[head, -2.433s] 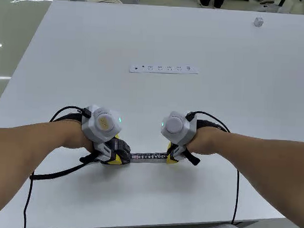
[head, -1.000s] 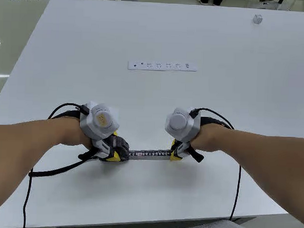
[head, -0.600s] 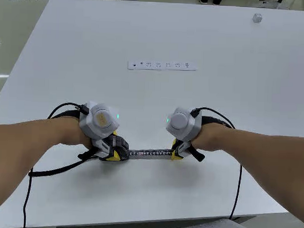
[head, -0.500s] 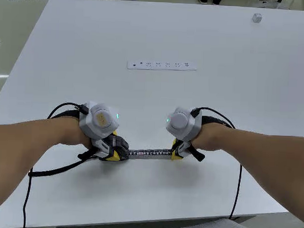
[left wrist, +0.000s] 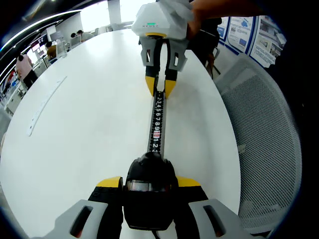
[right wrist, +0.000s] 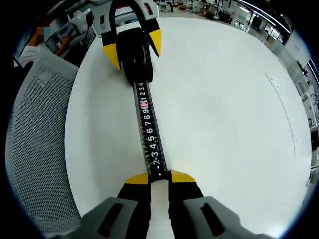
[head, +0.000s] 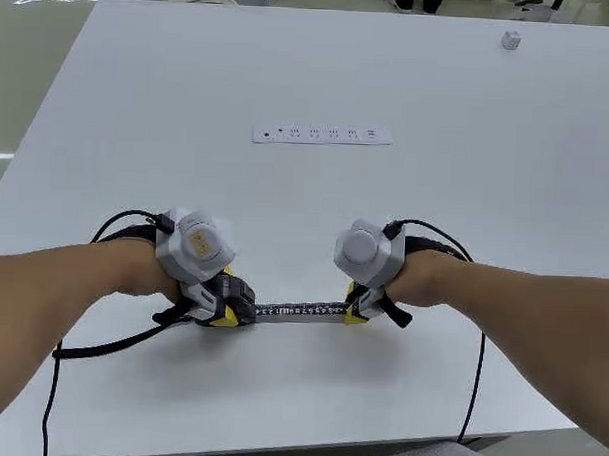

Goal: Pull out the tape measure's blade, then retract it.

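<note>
The black tape measure case (left wrist: 149, 186) sits between the yellow-tipped jaws of my left gripper (left wrist: 149, 183), which is shut on it; the case (head: 234, 304) rests on the white table. Its blade (left wrist: 156, 122) runs straight across the table, numbers up, to my right gripper (right wrist: 159, 177), which is shut on the blade's end. From the right gripper view the blade (right wrist: 148, 130) leads to the case (right wrist: 135, 55). In the head view the blade (head: 300, 310) spans a short gap between my left gripper (head: 222, 310) and my right gripper (head: 354, 312).
A white power strip (head: 322, 136) lies flat mid-table, beyond the grippers. A small grey object (head: 510, 39) sits at the far right of the table (head: 305, 208). Black cables trail from both grippers toward the near table edge. A mesh chair (left wrist: 259, 134) stands by that edge.
The grippers have drawn slightly farther apart, so a little more blade shows between them. The head camera has shifted a bit.
</note>
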`<state>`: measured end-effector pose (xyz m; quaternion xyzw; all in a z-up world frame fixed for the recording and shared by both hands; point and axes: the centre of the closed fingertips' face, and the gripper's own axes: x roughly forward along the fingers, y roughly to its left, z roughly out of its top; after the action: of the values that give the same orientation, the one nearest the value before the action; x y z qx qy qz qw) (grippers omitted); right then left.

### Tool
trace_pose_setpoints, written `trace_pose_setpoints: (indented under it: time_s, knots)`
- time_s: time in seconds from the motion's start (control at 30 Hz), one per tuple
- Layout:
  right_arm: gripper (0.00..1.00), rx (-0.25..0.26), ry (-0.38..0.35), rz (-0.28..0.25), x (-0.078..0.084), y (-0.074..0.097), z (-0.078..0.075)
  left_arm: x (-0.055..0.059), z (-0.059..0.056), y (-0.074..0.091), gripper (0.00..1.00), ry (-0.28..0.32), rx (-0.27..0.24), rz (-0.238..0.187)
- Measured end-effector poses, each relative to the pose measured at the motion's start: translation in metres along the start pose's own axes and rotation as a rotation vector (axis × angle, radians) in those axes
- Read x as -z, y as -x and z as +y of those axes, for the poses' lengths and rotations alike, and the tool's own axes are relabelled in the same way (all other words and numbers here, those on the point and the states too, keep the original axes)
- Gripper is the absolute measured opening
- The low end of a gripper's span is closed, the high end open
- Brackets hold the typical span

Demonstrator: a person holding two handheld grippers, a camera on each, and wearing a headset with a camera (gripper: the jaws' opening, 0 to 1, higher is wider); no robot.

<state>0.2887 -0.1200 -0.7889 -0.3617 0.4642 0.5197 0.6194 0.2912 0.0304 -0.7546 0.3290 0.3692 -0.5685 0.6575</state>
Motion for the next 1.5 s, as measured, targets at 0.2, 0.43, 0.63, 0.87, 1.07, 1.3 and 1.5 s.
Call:
trace_pose_setpoints:
  time_s: [0.2, 0.43, 0.63, 0.87, 1.07, 1.3, 1.5]
  knots:
    - [0.11, 0.002, 0.003, 0.003, 0.002, 0.001, 0.000, 0.001, 0.001, -0.001, 0.36, 0.000, 0.001, 0.000]
    - [0.11, 0.004, -0.002, 0.006, 0.004, 0.002, -0.001, 0.002, 0.003, -0.001, 0.36, 0.000, 0.002, 0.000]
    - [0.11, 0.004, -0.004, 0.008, 0.005, 0.002, -0.001, 0.003, 0.004, -0.002, 0.36, 0.000, 0.001, 0.000]
    - [0.11, 0.004, -0.013, 0.003, 0.007, 0.003, -0.002, 0.003, 0.004, -0.002, 0.36, 0.002, 0.001, 0.001]
    - [0.11, 0.004, -0.012, 0.002, 0.009, 0.004, -0.002, 0.002, 0.002, -0.002, 0.36, 0.002, 0.001, 0.003]
    - [0.11, 0.006, -0.015, 0.003, 0.012, 0.005, -0.002, 0.002, 0.000, -0.001, 0.36, 0.003, 0.001, 0.004]
    - [0.11, 0.006, -0.024, 0.000, 0.015, 0.005, -0.003, 0.001, -0.001, 0.000, 0.36, 0.003, -0.001, 0.005]
